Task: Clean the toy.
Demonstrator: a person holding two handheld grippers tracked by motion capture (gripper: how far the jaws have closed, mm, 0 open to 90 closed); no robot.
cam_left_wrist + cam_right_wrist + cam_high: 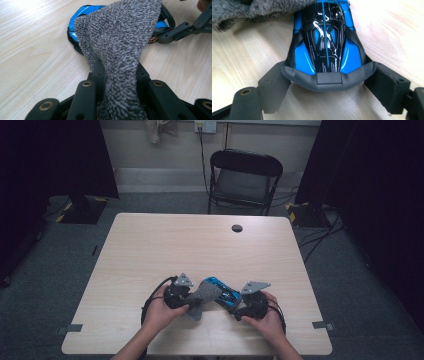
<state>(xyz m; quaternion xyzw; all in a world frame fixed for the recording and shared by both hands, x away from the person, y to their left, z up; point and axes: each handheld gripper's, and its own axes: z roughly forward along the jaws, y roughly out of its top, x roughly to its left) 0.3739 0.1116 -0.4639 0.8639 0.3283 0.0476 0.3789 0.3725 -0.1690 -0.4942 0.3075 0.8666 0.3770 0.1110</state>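
Black chair (245, 180) behind wooden table (165, 240)

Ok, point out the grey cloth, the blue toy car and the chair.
grey cloth (120, 42): left gripper view, middle of its fuzzy face.
blue toy car (325, 37): right gripper view, on its black roof.
chair (243, 184): high view, on its seat.

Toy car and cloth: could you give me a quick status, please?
Left gripper shut on grey cloth. Right gripper jaws flank blue toy car. Cloth drapes car.
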